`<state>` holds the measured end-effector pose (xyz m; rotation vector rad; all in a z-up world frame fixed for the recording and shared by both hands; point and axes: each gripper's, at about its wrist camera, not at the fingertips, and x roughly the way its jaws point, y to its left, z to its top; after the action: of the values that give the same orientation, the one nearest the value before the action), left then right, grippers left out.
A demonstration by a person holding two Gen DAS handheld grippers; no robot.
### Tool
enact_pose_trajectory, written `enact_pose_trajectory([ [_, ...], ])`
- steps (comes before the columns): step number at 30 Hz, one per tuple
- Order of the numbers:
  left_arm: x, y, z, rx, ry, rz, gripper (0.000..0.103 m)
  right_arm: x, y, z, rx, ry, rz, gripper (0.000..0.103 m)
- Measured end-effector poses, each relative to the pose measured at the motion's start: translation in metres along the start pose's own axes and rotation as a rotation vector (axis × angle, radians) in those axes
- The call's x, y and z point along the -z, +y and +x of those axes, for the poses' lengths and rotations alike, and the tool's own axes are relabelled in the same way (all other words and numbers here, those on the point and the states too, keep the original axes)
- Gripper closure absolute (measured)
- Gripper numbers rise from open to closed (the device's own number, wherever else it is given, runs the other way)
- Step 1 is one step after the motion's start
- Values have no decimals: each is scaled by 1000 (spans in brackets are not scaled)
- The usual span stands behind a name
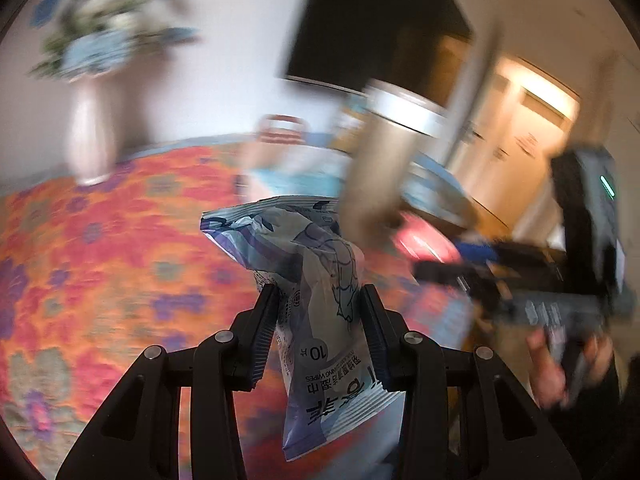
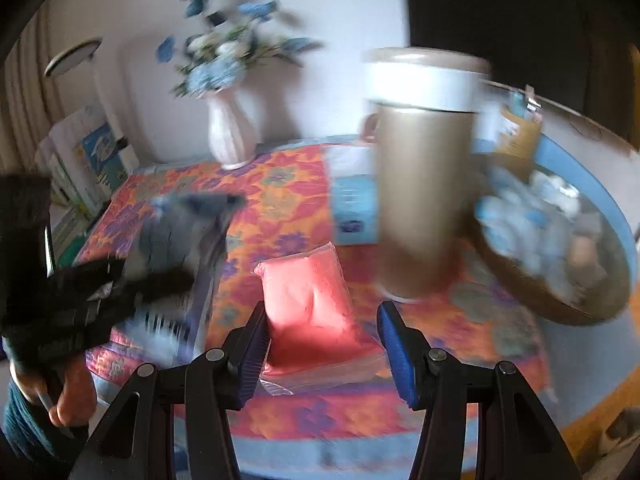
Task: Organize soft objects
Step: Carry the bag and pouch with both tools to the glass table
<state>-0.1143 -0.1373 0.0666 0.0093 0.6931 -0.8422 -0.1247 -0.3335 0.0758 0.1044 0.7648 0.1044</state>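
Note:
My left gripper [image 1: 320,300] is shut on a pale blue pack of wet wipes [image 1: 316,304] and holds it upright above the flowered cloth; it also shows, blurred, in the right wrist view [image 2: 180,248]. My right gripper [image 2: 322,316] is open, its blue-padded fingers either side of a pink packet in clear wrap [image 2: 308,300] that lies on the cloth. The pink packet also shows in the left wrist view [image 1: 424,240], with the right gripper [image 1: 460,276] over it.
A tall beige canister with a white lid [image 2: 424,168] stands behind the pink packet. A round basket [image 2: 560,240] of soft blue and white items sits at the right. A blue tissue box [image 2: 354,208] and a white vase of flowers [image 2: 232,132] stand further back.

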Motion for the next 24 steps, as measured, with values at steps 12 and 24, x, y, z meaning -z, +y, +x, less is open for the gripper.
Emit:
enact_pose_trajectory([
  [12, -60, -138, 53, 147, -16, 228, 65, 3, -145, -78, 56, -99, 319, 50],
  [24, -158, -194, 163, -149, -90, 155, 64, -53, -279, -75, 134, -194, 633, 50],
])
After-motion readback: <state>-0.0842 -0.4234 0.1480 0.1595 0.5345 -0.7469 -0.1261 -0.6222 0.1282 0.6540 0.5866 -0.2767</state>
